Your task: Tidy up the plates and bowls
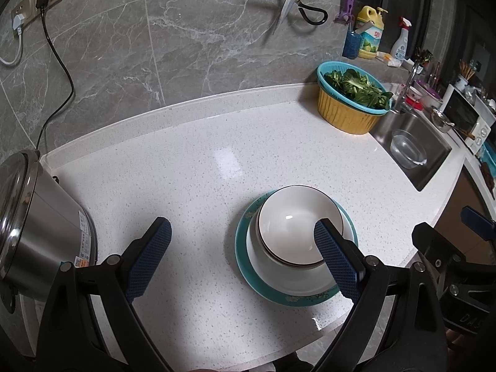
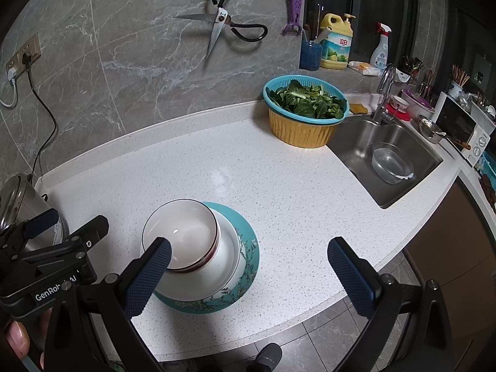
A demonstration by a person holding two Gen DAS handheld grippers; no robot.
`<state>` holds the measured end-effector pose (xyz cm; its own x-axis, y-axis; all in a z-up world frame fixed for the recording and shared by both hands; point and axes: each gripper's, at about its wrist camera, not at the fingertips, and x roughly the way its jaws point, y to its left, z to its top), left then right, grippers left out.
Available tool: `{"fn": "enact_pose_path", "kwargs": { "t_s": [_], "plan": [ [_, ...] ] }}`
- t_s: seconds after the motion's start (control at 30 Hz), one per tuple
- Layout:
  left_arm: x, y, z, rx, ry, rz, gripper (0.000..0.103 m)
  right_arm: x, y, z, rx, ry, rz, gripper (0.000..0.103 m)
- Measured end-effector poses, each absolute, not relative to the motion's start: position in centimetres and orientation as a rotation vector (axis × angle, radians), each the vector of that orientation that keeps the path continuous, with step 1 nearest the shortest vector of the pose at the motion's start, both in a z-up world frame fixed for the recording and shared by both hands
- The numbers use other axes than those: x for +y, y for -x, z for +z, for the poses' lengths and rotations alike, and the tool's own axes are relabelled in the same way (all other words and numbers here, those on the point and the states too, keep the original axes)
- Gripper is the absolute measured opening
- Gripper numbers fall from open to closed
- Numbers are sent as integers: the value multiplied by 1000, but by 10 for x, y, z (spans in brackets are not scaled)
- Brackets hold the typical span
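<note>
A white bowl with a dark rim sits stacked in a larger white dish, which rests on a teal floral plate near the counter's front edge. My left gripper is open and empty, above the counter just left of the stack, its right finger in front of the bowl. My right gripper is open and empty, to the right of the stack, its left finger in front of the bowl. Each gripper shows at the edge of the other's view.
A steel rice cooker stands at the left. A yellow basin with a teal colander of greens sits at the back right beside the sink, which holds a clear bowl. Scissors hang on the wall.
</note>
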<state>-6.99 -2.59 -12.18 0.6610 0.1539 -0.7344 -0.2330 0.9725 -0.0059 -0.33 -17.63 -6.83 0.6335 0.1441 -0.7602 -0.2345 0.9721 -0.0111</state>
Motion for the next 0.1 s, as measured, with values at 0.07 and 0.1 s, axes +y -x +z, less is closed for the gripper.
{"fn": "enact_pose_path", "kwargs": {
  "t_s": [0.07, 0.1],
  "plan": [
    [-25, 70, -121, 820, 102, 220, 94, -176, 3, -68, 857, 113, 217, 103],
    [-26, 70, -121, 821, 103, 220, 94, -177, 4, -69, 857, 112, 216, 103]
  ]
}}
